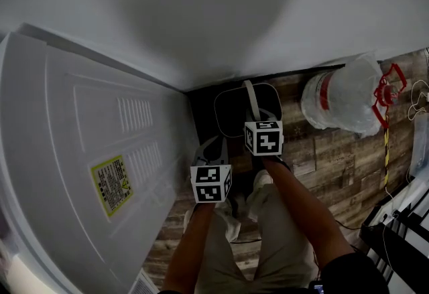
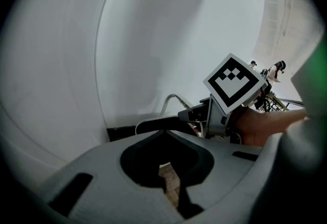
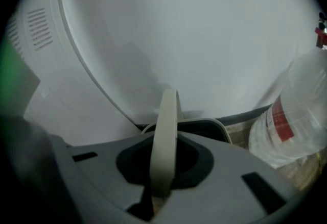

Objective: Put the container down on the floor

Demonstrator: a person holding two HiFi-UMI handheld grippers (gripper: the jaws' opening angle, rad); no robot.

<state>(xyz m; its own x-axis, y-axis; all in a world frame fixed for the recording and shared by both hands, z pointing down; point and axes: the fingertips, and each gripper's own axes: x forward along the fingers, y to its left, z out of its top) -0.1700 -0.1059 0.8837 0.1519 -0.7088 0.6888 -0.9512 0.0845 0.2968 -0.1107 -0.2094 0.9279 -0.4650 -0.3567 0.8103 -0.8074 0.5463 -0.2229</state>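
Head view: the container [image 1: 228,108] is low in the far corner of the wood floor [image 1: 322,152], left of the water bottle [image 1: 342,95].
Right gripper [image 1: 255,117]: clamped on the container's upright handle [image 3: 166,136], with the tub just beyond its jaws.
Left gripper [image 1: 216,144]: jaws together with nothing between them, near-left of the container and apart from it.
Floor contact: cannot tell.

The container [image 1: 231,112] is dark, its handle [image 1: 252,101] cream; beside it the floor [image 1: 322,152] is brown wood-plank, the jug [image 1: 338,95] clear, red-banded.
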